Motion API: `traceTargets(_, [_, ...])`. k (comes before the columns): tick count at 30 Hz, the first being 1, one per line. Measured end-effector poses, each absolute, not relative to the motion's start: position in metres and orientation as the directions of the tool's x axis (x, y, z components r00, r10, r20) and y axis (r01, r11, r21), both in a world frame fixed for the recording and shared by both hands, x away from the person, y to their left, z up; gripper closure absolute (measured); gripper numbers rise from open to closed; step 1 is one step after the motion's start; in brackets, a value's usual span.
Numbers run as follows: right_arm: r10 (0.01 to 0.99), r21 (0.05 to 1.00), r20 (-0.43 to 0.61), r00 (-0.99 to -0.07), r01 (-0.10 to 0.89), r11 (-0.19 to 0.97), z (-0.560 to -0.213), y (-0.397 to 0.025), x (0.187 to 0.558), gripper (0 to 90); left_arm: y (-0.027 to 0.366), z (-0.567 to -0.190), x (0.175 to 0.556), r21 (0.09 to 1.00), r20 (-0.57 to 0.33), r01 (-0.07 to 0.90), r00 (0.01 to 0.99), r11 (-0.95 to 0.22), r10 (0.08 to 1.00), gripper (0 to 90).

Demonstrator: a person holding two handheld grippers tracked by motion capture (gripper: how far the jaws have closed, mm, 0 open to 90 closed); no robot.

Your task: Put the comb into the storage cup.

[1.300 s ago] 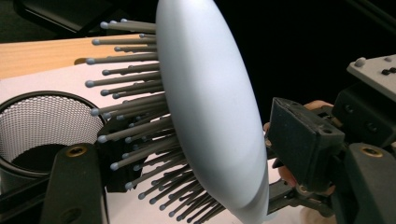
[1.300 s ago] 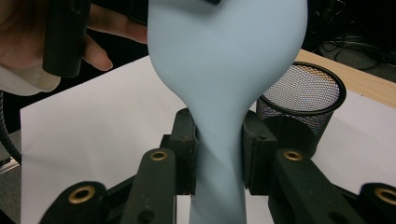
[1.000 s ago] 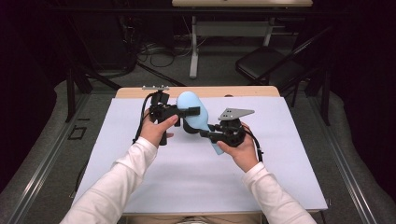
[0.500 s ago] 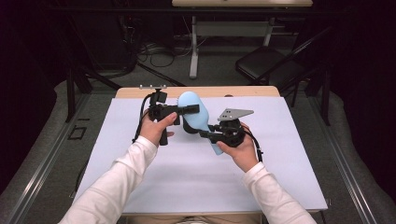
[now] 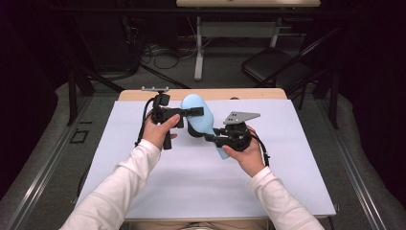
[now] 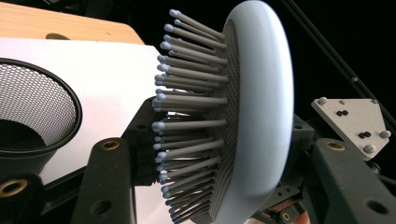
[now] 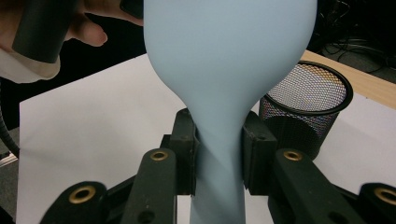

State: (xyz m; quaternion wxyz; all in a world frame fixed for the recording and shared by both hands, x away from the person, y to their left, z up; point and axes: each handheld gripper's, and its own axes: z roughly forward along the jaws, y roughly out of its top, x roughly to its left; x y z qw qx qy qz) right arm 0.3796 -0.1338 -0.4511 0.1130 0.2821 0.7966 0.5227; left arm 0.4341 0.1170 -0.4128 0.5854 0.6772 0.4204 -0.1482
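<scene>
A light blue hairbrush (image 5: 198, 117) is held above the white table sheet (image 5: 287, 167) between both grippers. My right gripper (image 5: 209, 137) is shut on the brush's narrow neck (image 7: 218, 140), with the smooth back of the head facing that camera. My left gripper (image 5: 191, 113) is closed across the brush head (image 6: 266, 102): one pad meets the tips of the grey bristles (image 6: 187, 121), the other presses the rounded back. The right gripper's grey plate (image 6: 350, 121) shows behind the brush.
A black mesh cup (image 7: 303, 107) stands upright on the sheet just beyond the brush, its open rim (image 6: 32, 107) close to the left gripper. The wooden table edge (image 5: 249, 94) lies behind it. A dark chair (image 5: 273, 67) and cables sit on the floor farther back.
</scene>
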Motion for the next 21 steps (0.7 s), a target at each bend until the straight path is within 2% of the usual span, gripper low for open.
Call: traceTargets(21, [0.566, 0.895, 0.132, -0.813, 0.343, 0.284, -0.4533, -0.134, 0.379, 70.0, 0.1183, -0.4158, 0.4343, 0.621, -0.733, 0.782, 0.552, 0.061, 0.397, 48.4])
